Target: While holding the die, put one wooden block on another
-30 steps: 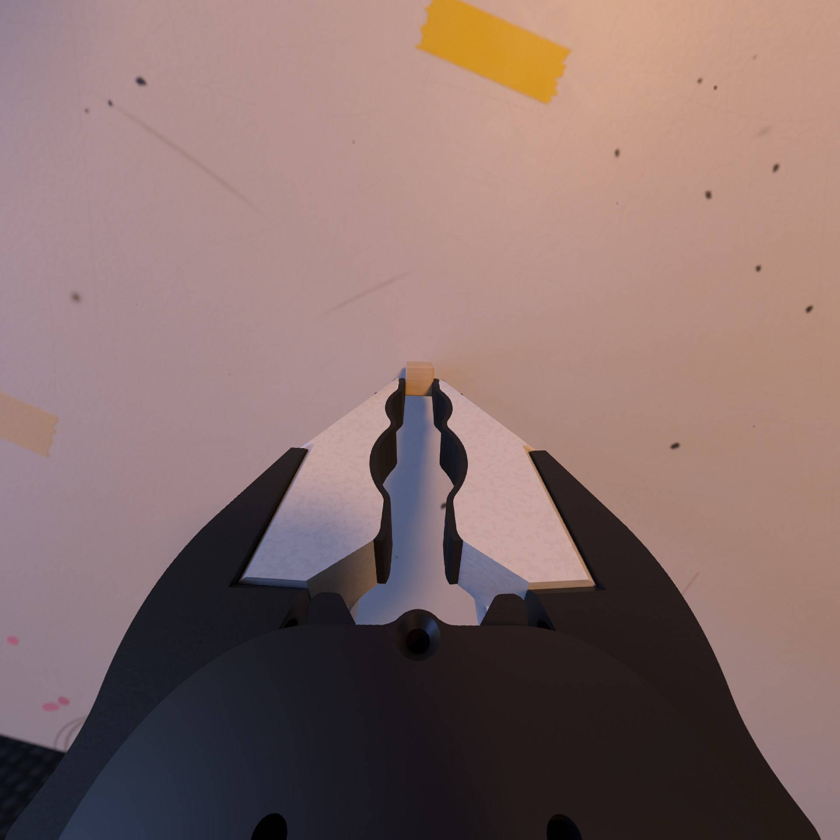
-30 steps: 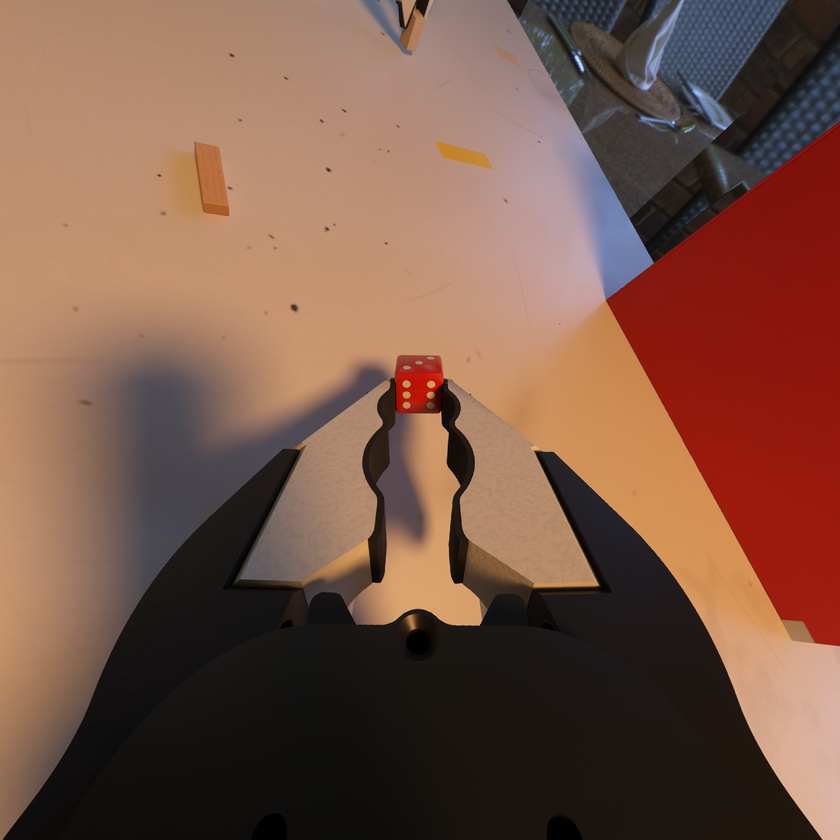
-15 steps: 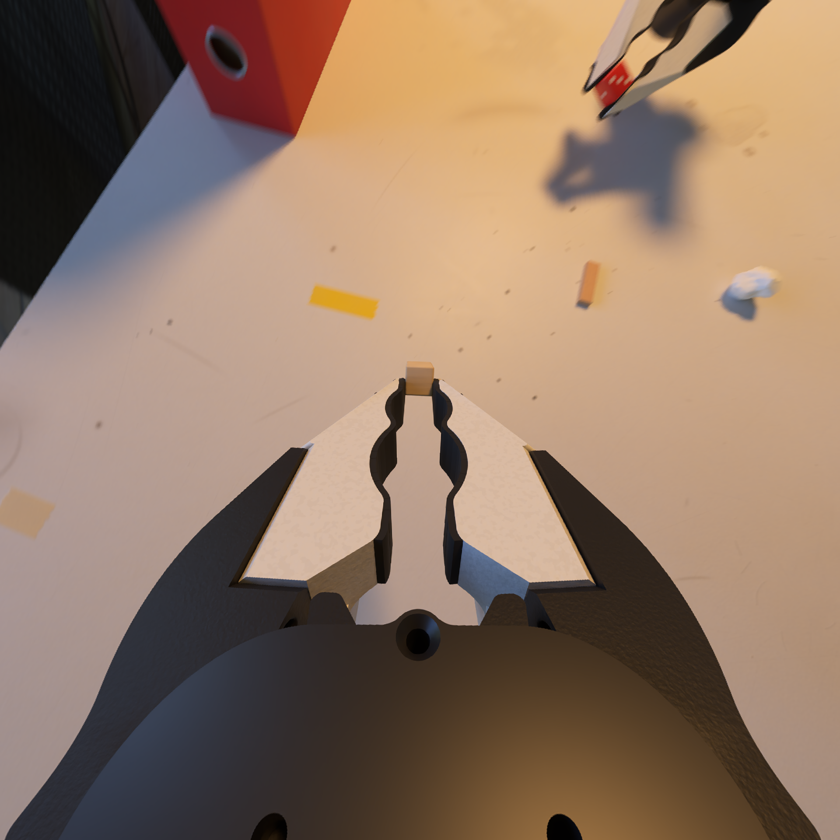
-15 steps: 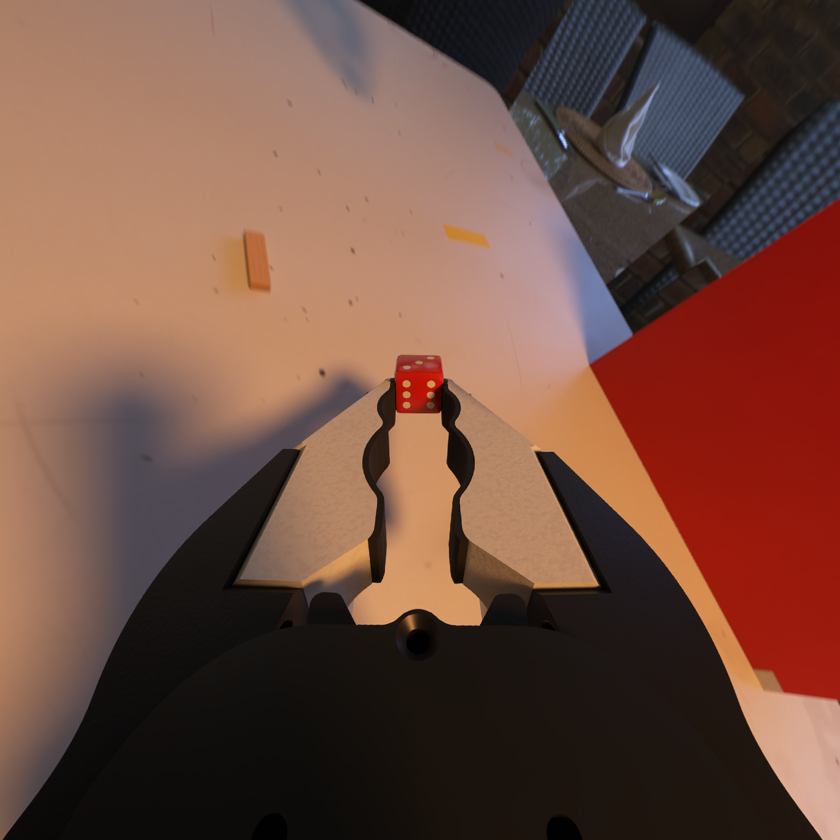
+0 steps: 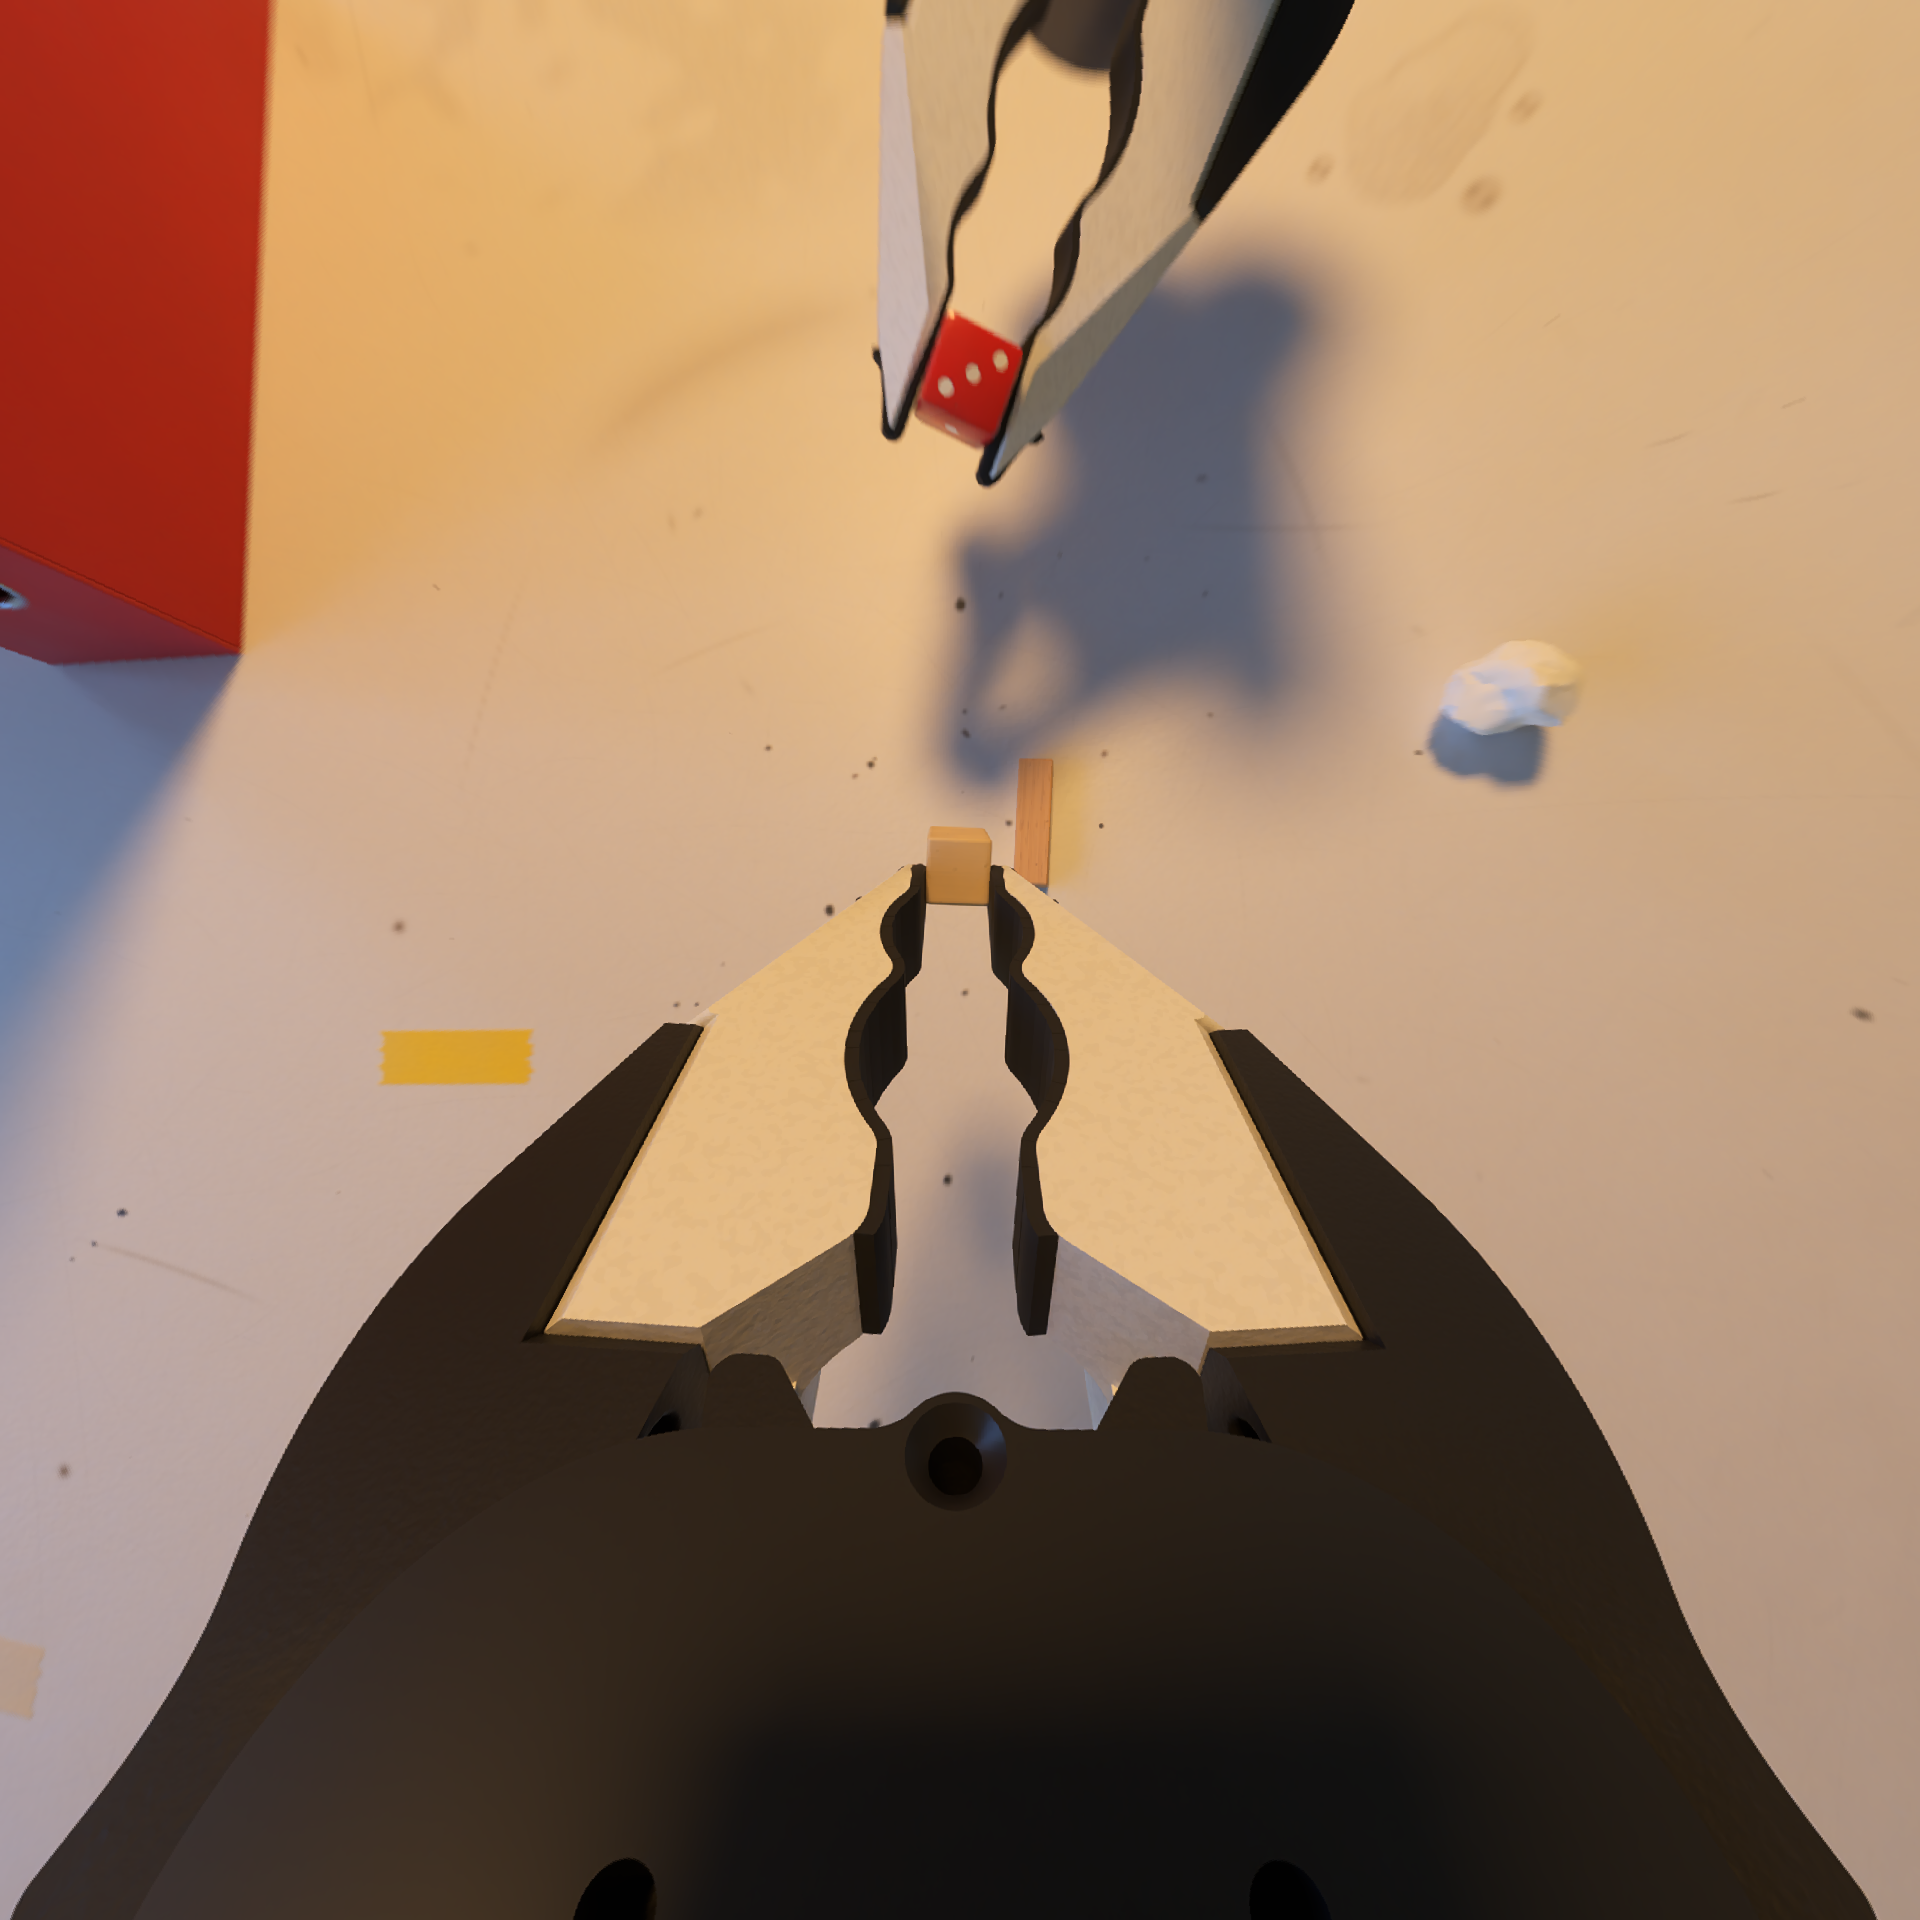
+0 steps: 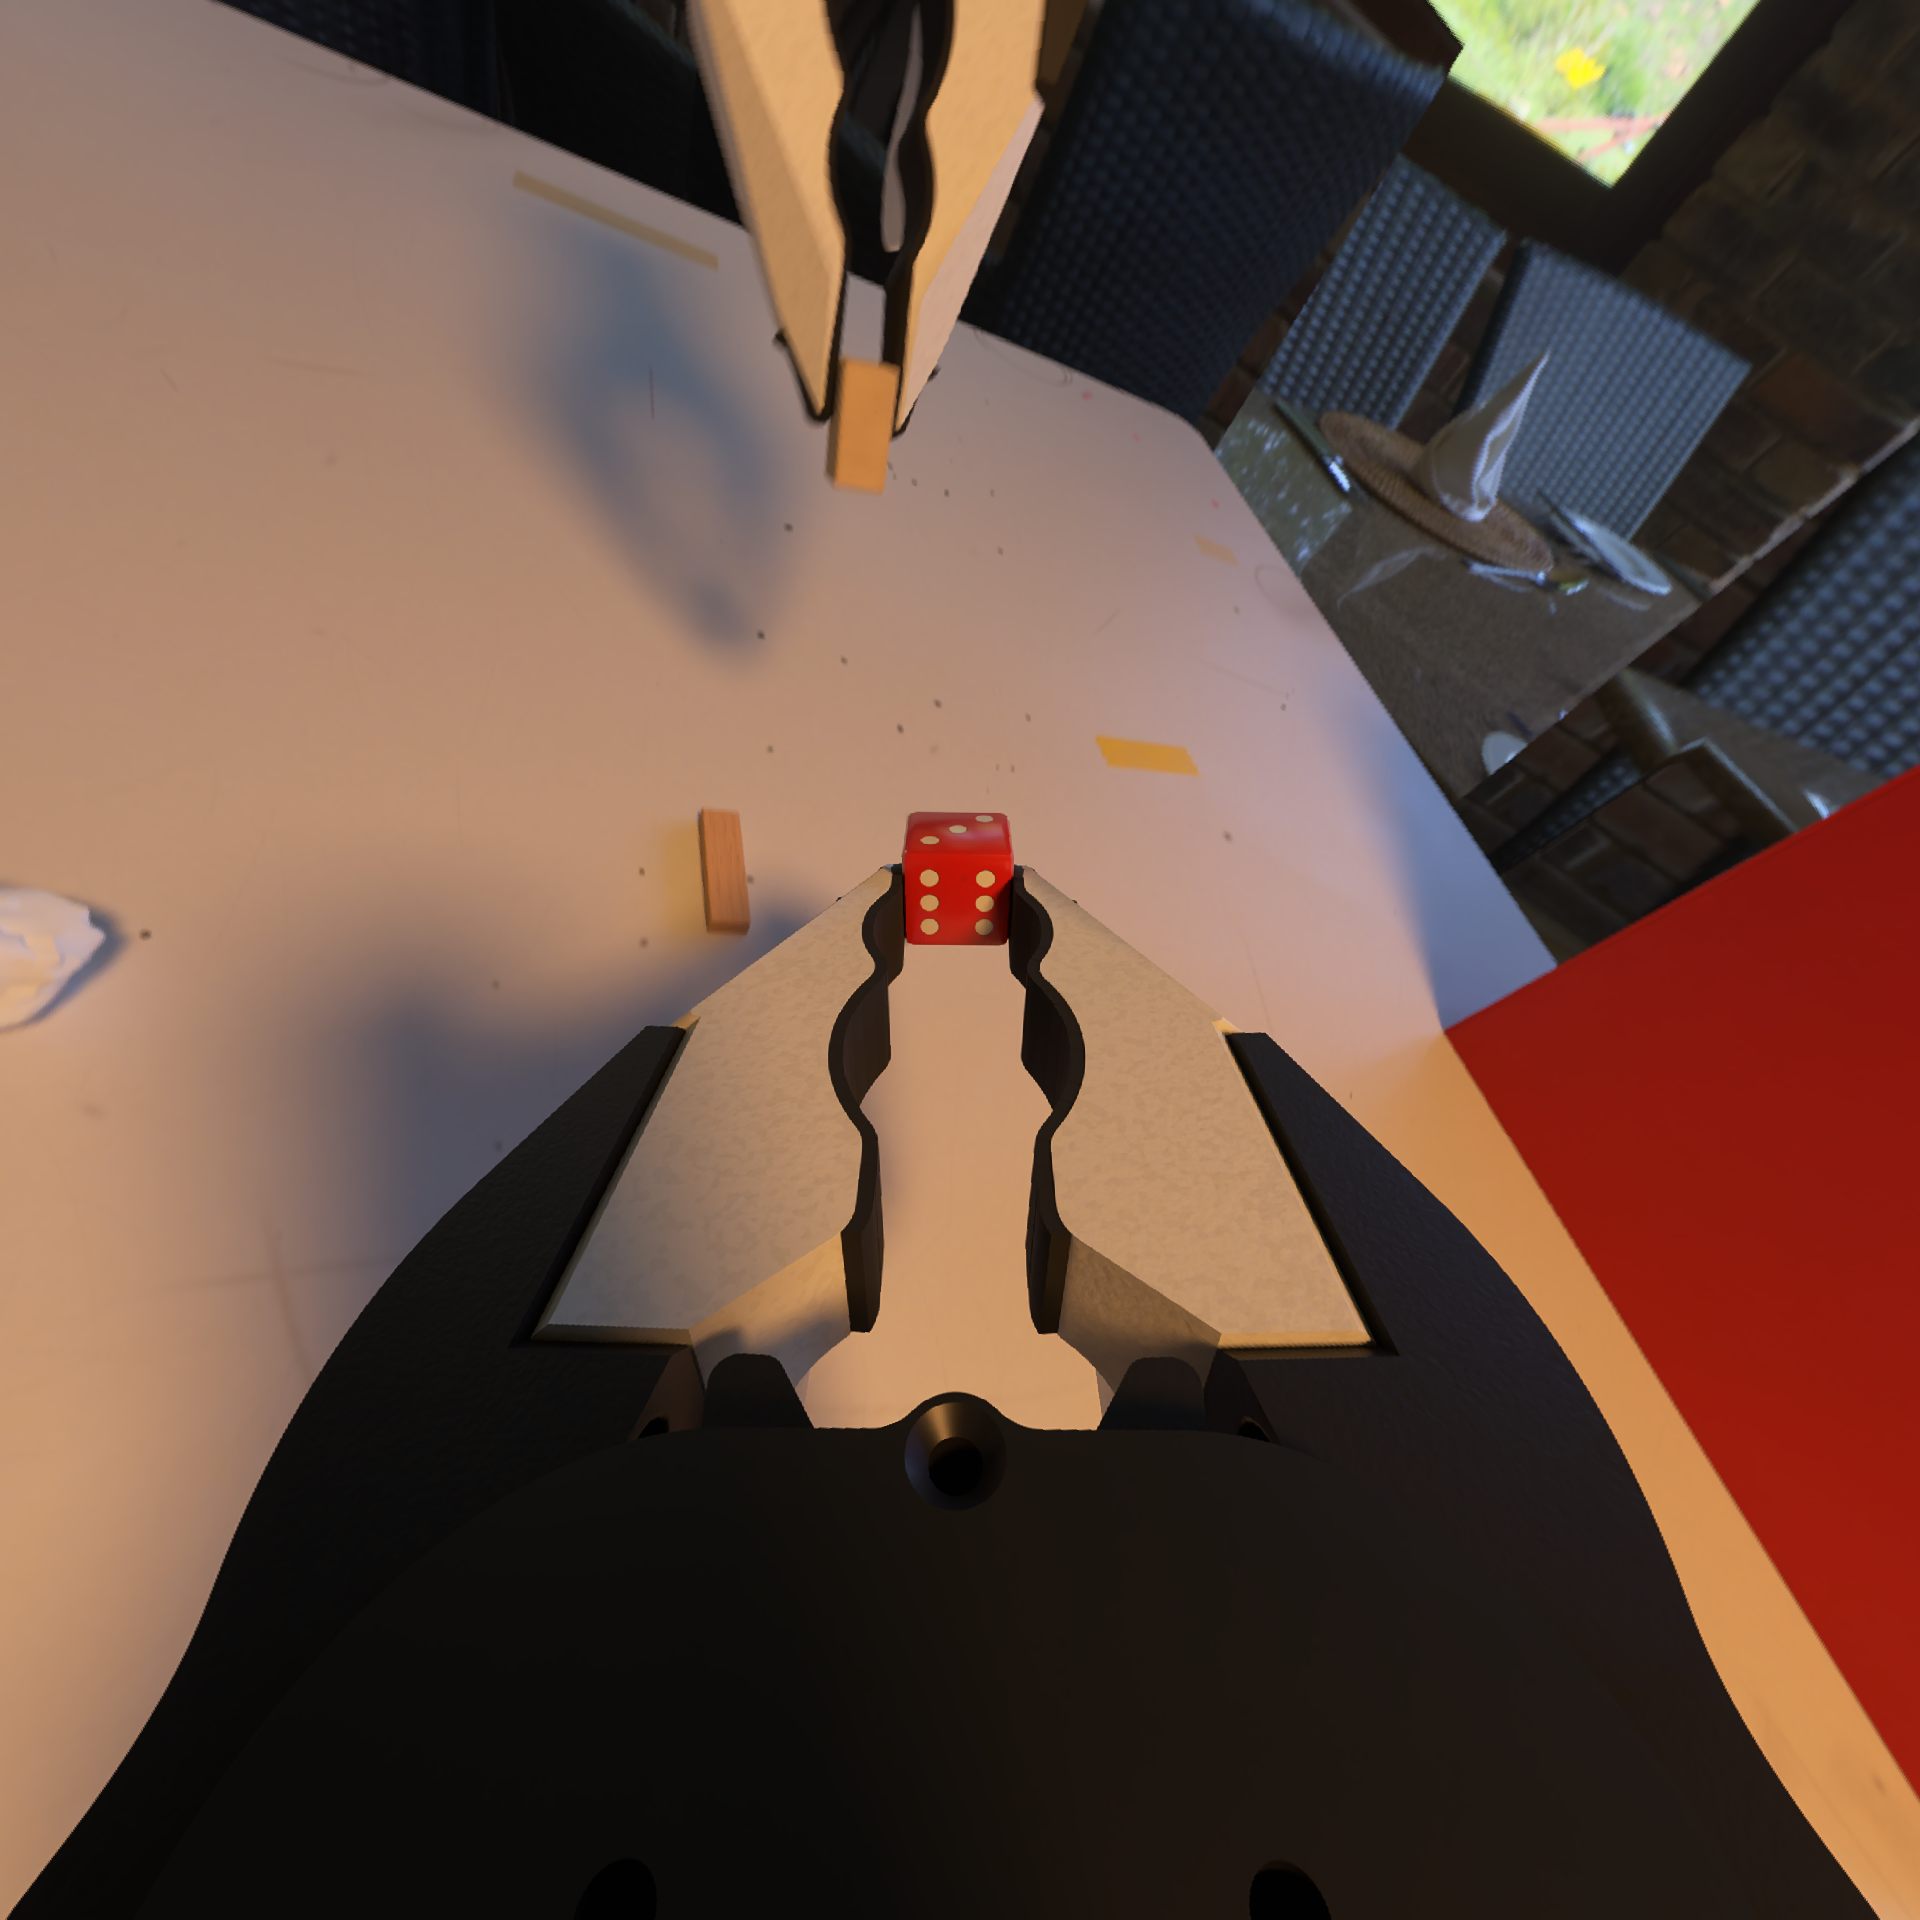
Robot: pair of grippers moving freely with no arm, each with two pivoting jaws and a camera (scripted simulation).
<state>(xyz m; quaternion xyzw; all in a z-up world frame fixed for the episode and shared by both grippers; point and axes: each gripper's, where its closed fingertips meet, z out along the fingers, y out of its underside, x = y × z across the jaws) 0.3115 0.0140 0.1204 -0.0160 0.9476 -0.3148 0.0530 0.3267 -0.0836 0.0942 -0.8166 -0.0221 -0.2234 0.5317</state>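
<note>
Holding a block (image 5: 957, 867) in the left tongs (image 5: 957, 883) and the die (image 6: 957, 879) in the right tongs (image 6: 957, 904), both above the tabletop (image 5: 623, 831).

Left tongs are clamped on the pale block at their tips; right tongs are clamped on the red die. A second block (image 5: 1034, 820) lies flat on the tabletop, seemingly just right of the held one, though depth is hard to judge. A crumpled white wad (image 5: 1512, 686) sits well off to the right, a red box (image 5: 120, 322) far left, yellow tape (image 5: 456, 1057) nearby.

Left claw (image 5: 957, 883), right claw (image 6: 957, 894): both clamped.
</note>
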